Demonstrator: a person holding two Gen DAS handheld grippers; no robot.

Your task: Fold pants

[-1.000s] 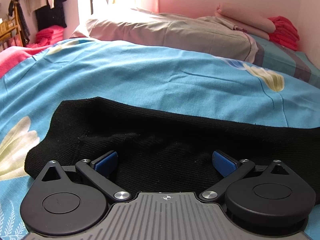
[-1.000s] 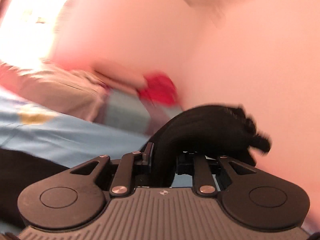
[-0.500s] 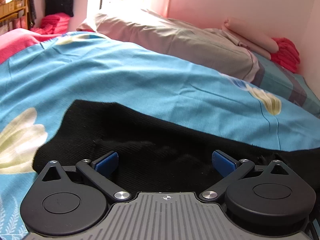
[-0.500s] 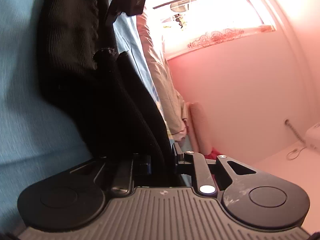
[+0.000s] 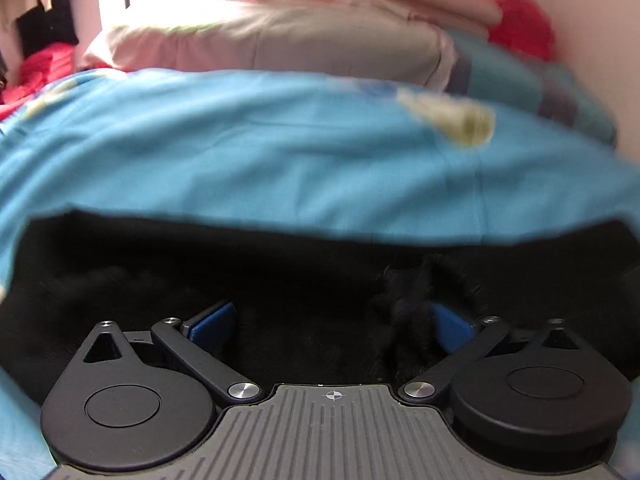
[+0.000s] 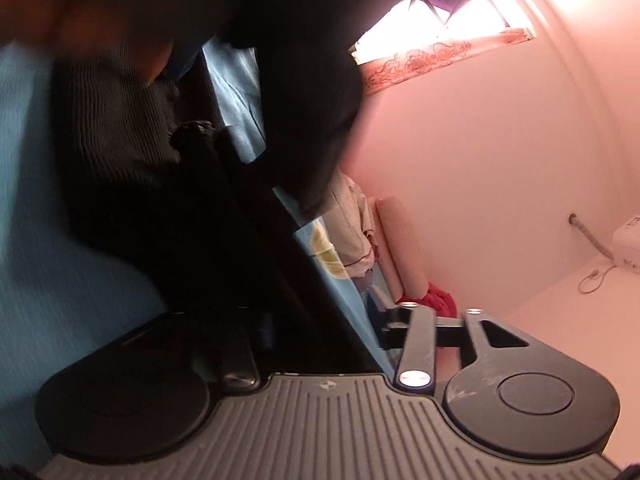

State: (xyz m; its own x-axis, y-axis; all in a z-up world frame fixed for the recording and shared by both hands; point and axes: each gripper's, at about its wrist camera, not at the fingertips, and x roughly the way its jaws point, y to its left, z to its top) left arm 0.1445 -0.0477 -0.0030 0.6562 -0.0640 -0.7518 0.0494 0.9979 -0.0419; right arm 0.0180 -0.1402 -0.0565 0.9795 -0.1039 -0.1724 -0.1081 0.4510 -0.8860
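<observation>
The black knit pants lie across the blue floral bedsheet. My left gripper is open low over them, its blue pads spread wide, with a fuzzy black edge of cloth bunched against the right pad. My right gripper is rolled sideways and shut on a fold of the pants, which stretches away from the jaws toward the larger dark mass. The fingertips are hidden by the cloth.
A beige pillow and red folded cloth lie at the head of the bed by the pink wall. A bright window is above. Red clothes pile at far left.
My left gripper has moved forward and lower over the pants; a bunched cloth edge now sits at its right pad. My right gripper has rolled sideways and carried its fold across, still shut.
</observation>
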